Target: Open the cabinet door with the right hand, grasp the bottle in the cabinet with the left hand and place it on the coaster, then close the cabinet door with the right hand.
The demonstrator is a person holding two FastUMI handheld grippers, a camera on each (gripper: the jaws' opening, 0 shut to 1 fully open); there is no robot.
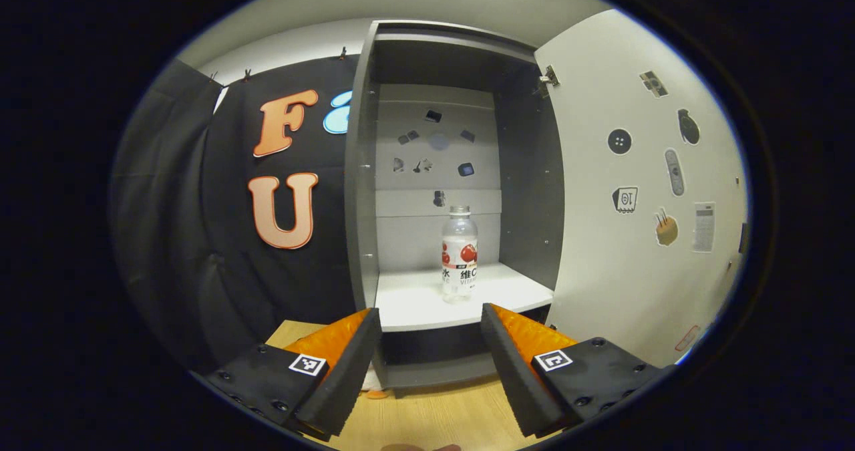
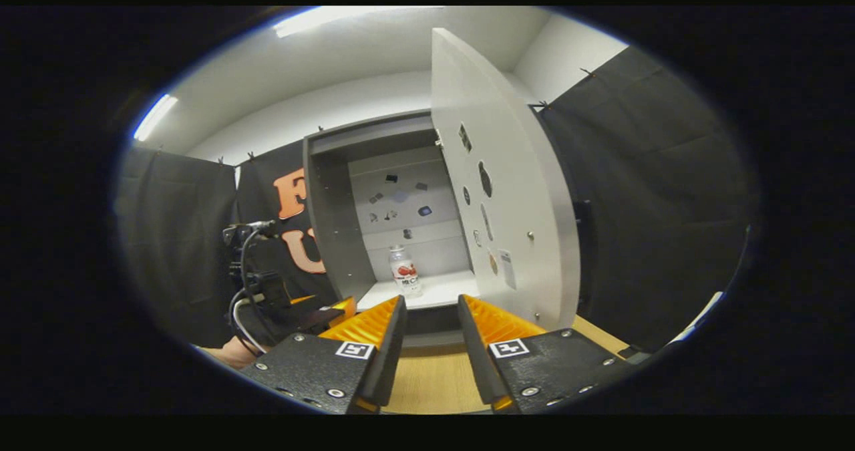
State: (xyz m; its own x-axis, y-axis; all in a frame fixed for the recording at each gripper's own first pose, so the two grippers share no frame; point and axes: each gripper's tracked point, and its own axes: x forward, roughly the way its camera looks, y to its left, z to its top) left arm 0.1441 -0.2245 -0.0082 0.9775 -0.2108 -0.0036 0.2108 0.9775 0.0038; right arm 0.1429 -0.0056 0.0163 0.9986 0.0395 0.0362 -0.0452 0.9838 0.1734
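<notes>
A white shelf (image 1: 414,301) is seen at the centre of the left gripper view, inside the open cabinet (image 1: 361,170). A bottle (image 1: 459,254) is stood upright on it. The cabinet is carried by a wooden table (image 1: 427,417) along the frame's bottom.

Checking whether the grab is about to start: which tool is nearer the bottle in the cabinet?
Left. The left tool sits open just before the shelf edge, the bottle straight ahead between its fingers. The right tool is farther back, the bottle small in the right gripper view, beside the open door.
</notes>
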